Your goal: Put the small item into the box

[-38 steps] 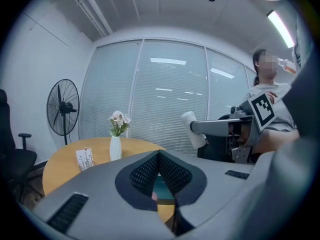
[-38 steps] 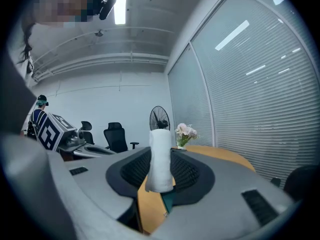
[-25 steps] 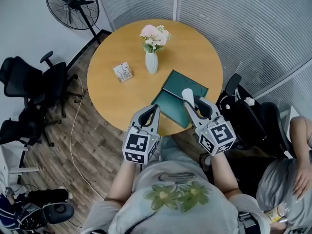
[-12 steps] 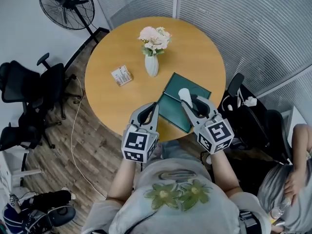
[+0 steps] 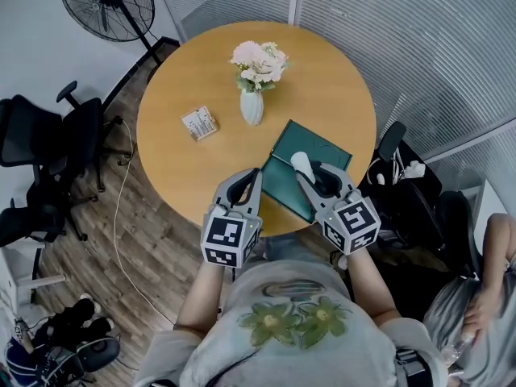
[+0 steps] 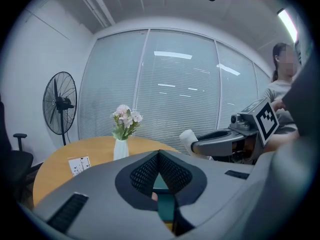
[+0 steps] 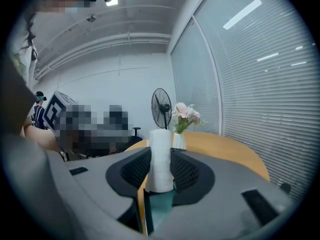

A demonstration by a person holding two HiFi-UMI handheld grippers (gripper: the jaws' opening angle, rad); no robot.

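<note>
Looking down, the head view counts two grippers, one box (image 5: 326,147), one vase (image 5: 251,108) and one card (image 5: 200,123). The right gripper (image 5: 308,169) has one white roll (image 5: 300,161) at its tips, over the box. The left gripper (image 5: 255,176) view shows its jaws pressed together and empty. Only the right gripper view shows the roll upright, pinched between both pads.

A small white cylindrical roll (image 5: 300,162), soft-looking, sits clamped in the right gripper (image 5: 310,170), jutting past its tips over the open dark-green flat box (image 5: 326,146) at the round wooden table's (image 5: 201,79) four o'clock edge.
</note>
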